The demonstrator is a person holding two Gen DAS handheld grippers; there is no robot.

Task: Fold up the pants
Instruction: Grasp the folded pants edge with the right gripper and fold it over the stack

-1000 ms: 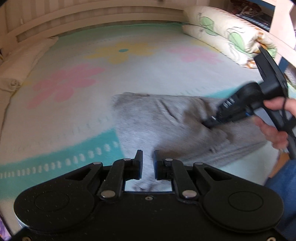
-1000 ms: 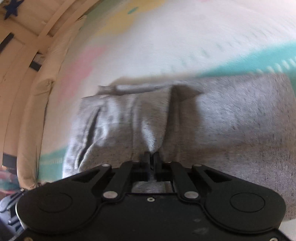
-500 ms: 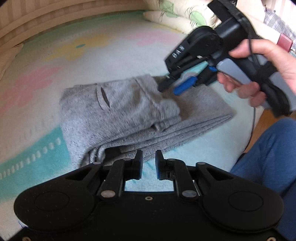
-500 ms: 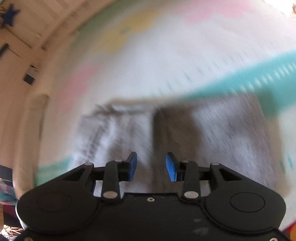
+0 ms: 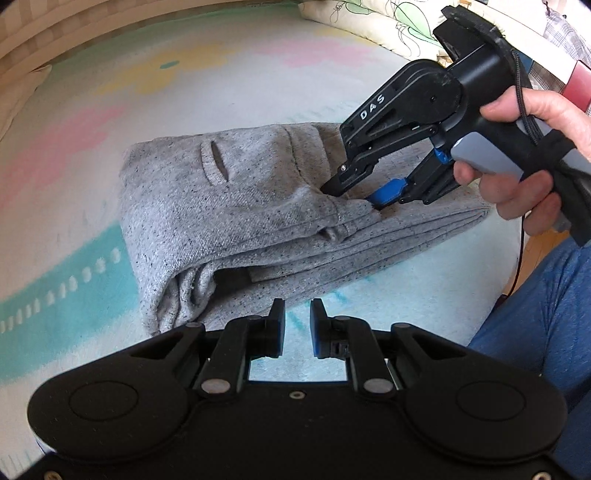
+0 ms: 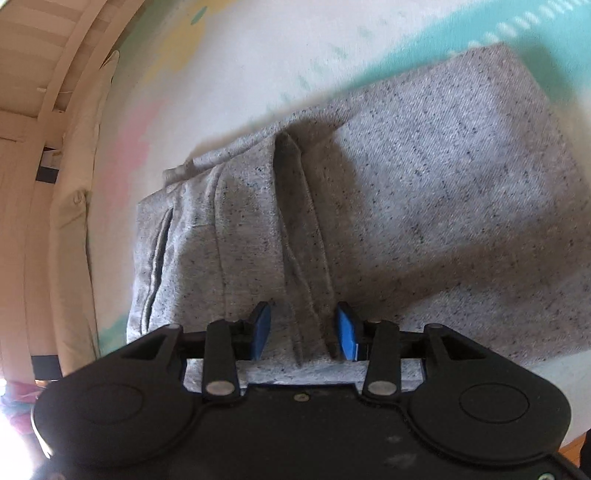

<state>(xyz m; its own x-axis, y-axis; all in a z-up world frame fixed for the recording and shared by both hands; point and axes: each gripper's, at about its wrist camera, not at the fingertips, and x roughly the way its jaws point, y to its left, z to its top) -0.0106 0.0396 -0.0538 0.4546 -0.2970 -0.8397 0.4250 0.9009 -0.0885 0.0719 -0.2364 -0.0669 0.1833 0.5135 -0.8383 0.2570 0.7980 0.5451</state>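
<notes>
pants: grey pants [image 5: 240,206] folded into a thick stack on the bed [image 5: 258,74], just ahead of both sets of jaws
right gripper [image 5: 356,192]: jaws opening, tips on the top layer either side of a raised crease, pads not pressing it
left gripper [image 5: 297,325]: jaws narrowly parted, nothing between them, just short of the stack's near edge, over bare sheet
left wrist view only: a hand [image 5: 524,158] on the right gripper's handle, a blue-trousered leg [image 5: 546,317], pillows [image 5: 369,33] far beyond the jaws
right wrist view only: crease running away between the blue pads [image 6: 262,328], pocket slit left of it
edges: layered fold edges face the left jaws
open room: bare sheet left of and beyond the stack
</notes>
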